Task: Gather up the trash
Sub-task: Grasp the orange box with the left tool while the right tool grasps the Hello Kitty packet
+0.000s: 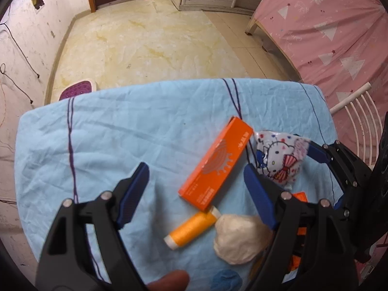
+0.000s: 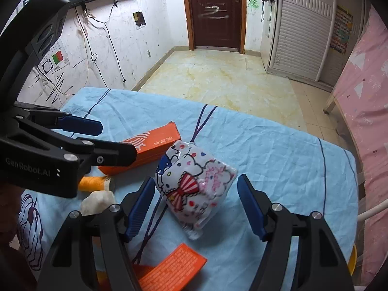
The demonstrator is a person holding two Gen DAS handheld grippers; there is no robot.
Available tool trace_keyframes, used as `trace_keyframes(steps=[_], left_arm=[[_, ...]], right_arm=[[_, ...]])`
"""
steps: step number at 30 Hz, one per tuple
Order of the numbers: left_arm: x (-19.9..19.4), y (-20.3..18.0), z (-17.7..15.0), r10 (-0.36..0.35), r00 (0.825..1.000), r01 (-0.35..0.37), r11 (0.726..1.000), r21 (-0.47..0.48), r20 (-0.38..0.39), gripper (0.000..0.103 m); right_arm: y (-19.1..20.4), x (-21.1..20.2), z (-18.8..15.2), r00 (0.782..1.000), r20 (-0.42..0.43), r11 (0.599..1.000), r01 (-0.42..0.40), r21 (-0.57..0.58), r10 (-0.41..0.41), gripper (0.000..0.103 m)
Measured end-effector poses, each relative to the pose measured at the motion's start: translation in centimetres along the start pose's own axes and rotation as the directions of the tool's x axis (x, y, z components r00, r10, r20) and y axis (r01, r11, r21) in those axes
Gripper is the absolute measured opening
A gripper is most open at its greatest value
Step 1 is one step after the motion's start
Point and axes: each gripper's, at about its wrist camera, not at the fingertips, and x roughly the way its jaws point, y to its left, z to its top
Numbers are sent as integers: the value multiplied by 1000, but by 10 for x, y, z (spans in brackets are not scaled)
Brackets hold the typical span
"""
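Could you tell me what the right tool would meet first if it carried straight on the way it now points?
Most likely the cartoon-print packet, which lies between the open right tool and the blue cloth; depth is hard to judge.

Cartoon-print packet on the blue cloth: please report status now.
Left gripper open, over orange box. Right gripper open, jaws either side of cartoon-print packet, not pressing. Thread spool and crumpled paper nearby, not blocking.

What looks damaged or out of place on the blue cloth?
The cartoon-print packet is crumpled and lies tilted. A crushed whitish paper wad sits beside the orange thread spool. Nothing looks spilled.
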Motion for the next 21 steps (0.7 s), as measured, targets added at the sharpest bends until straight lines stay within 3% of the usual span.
trace_keyframes(steps=[4,5,8,13,19,21], left_arm=[[8,0,1,-5,1000,5,1000,2,-17,77],[11,1,1,-6,1000,7,1000,3,-22,77],[17,0,2,-11,999,11,1000,6,-33,75],[19,-6,2,9,999,-8,1000,22,-31,68],[21,-20,0,70,997,-69,996,56,-20,48],[21,-25,-1,95,995,-93,993,68,-16,30]], right_arm=[[-4,5,1,1000,-1,1000,-20,6,20,62],[-6,6,1,1000,-3,1000,-23,7,23,51],[-9,5,0,1000,0,1000,-24,11,24,35],[-19,-5,-2,999,26,999,-23,33,22,27],[-37,-26,-5,997,72,997,-15,77,10,27],[-42,-31,-7,997,82,996,-8,87,1,27]])
